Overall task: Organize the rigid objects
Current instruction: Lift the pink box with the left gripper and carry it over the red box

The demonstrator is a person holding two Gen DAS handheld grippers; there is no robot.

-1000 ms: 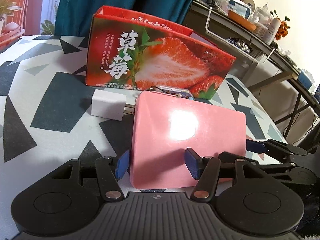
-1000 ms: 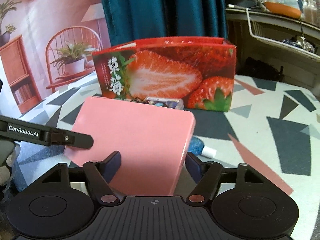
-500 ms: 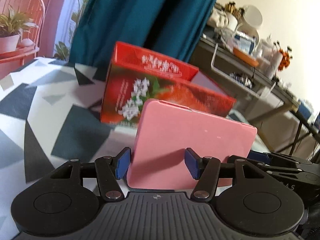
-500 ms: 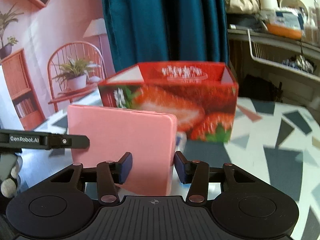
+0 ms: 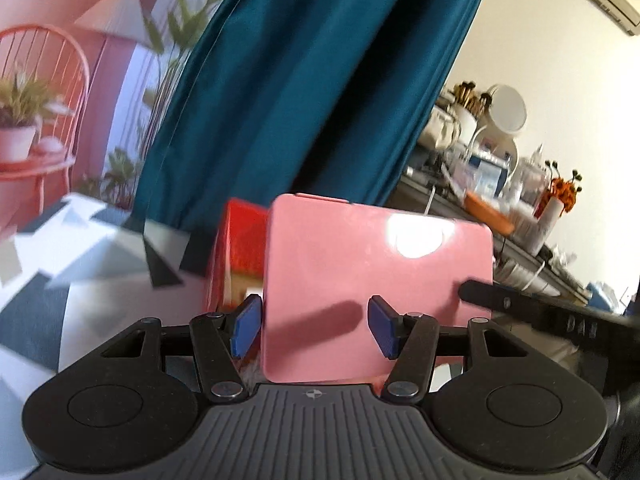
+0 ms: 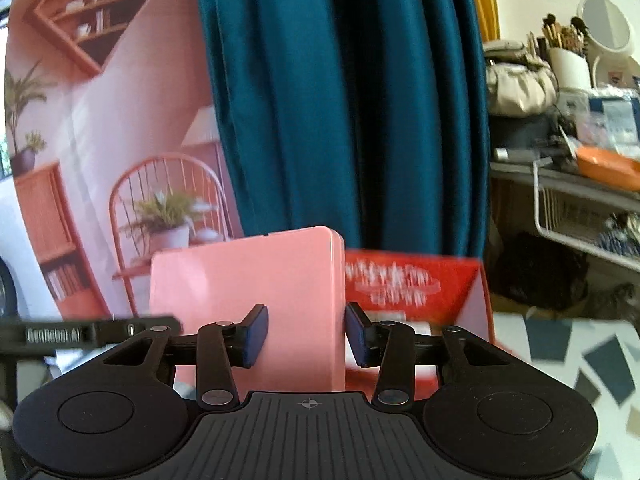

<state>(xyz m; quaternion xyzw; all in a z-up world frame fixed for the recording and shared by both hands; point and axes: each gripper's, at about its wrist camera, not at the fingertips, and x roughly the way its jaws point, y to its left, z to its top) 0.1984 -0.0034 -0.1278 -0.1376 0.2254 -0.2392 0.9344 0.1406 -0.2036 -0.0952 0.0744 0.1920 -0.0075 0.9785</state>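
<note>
The pink case point(image 5: 376, 300) is flat, glossy, with rounded corners and a thin seam on its edge. It stands upright, lifted, in front of the red strawberry box point(image 6: 412, 288), partly covering it.

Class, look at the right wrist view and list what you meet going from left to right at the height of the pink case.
Other gripper's finger → pink case → red strawberry box → patterned table.
</note>
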